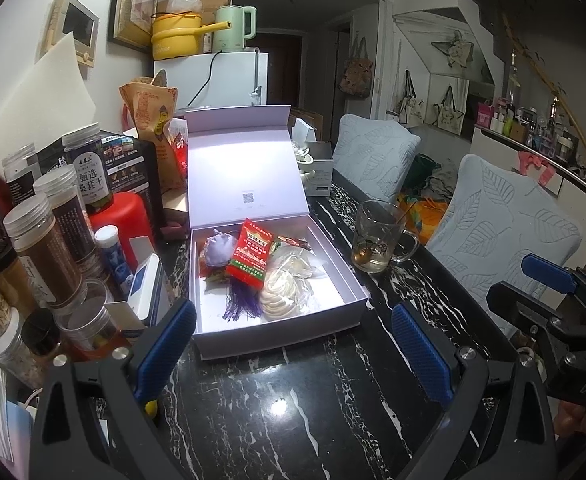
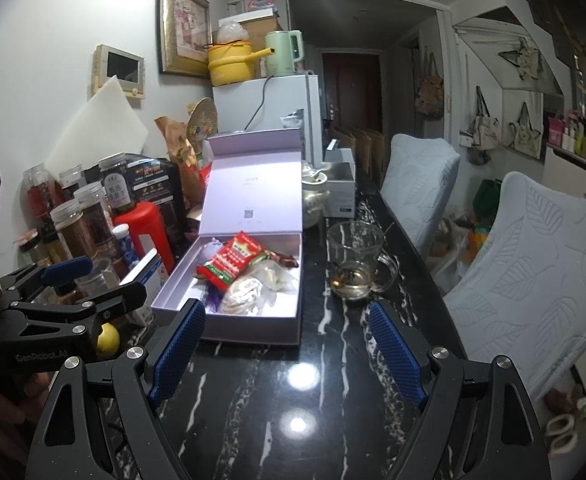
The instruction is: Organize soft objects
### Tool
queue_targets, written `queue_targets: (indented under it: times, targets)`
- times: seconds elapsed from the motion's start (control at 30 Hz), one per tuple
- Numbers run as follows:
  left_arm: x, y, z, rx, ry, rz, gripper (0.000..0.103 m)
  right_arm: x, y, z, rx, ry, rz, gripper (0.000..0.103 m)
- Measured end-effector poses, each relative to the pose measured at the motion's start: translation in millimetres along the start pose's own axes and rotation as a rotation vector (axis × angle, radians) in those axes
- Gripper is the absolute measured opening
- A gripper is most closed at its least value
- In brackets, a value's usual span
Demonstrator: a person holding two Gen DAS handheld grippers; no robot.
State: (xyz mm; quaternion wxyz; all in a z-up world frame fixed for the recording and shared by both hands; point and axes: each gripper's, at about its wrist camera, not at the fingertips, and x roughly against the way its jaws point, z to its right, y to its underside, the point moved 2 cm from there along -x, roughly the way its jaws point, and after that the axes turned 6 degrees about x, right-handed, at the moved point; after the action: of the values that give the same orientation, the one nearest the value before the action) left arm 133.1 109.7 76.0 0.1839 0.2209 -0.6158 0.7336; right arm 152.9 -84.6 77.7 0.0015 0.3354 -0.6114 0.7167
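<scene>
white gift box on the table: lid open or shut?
Open. The white gift box has its hinged lid standing up behind the tray, and a red snack packet and other items inside are exposed.

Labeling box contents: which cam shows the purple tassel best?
Left wrist view. The purple tassel lies in plain sight in the open white box, fringe spread below the red snack packet. In the right wrist view only a sliver of the tassel shows, behind the right gripper's finger.
</scene>
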Motion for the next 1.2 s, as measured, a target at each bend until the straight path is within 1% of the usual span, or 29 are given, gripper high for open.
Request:
queue_targets:
  times: [0.17, 0.77, 1.2]
  targets:
    - [-3.3, 0.5, 2.3, -0.007, 0.004, -0.015, 0.1, 0.9, -0.2, 1.4, 0.001, 0.005, -0.001, 0.085]
    - [-5.4, -3.0, 5.8, -0.02, -0.013, -0.009, 0.1, -2.5, -2.2, 4.1, 0.007, 0.03, -0.017, 0.085]
    - [-10.2, -0.9, 9.3, -0.035, -0.012, -0.03, 0.1, -6.7, 0.3, 6.2, 0.006, 0.039, -0.032, 0.085]
